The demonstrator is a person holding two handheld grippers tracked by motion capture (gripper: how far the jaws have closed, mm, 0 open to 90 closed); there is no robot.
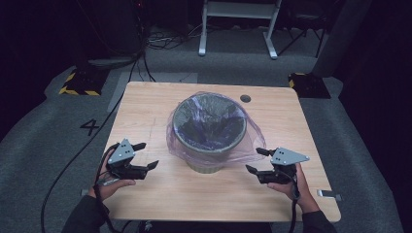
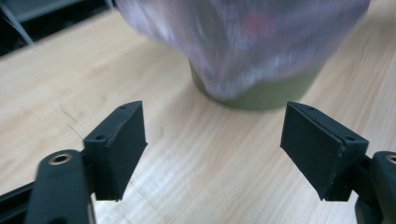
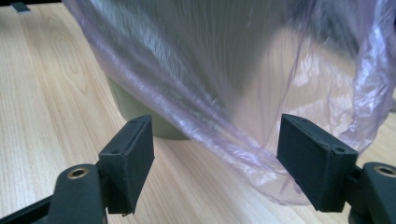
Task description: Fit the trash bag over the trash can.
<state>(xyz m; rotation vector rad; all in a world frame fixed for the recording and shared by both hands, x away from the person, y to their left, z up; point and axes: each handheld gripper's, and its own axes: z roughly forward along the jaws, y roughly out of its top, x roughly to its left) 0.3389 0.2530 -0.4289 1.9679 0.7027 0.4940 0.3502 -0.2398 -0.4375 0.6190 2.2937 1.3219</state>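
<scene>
A green bin (image 1: 210,162) stands upright near the middle of the wooden surface (image 1: 145,194), lined with a thin purple plastic bag (image 1: 180,141) whose mouth is folded out over the rim and hangs down loosely around the outside of the wall. In the high view the bag's skirt drapes lower toward the right-hand side, and the inside of the bin looks dark grey, with the liner sagging into it. The left claw (image 1: 151,155) sits to the left of the bin, held in the person's left hand (image 1: 109,187) just above the surface, its jaws spread wide with nothing between them; it is near the bin but clearly apart from it. In the left gripper view the bin (image 2: 259,95) and its bag (image 2: 243,42) lie ahead of the open jaws, blurred, so the exact fall of the plastic there is hard to make out. The right claw (image 1: 256,160) is on the opposite side, held in the right hand (image 1: 291,187), jaws likewise spread and empty. In the right gripper view the hanging edge of the bag (image 3: 233,93) drops close in front of the jaws, and it seems to stop just short of the pads rather than touch them, with the bin's green base (image 3: 140,116) showing behind it at the left. Both claws point inward toward the bin from either side.
</scene>
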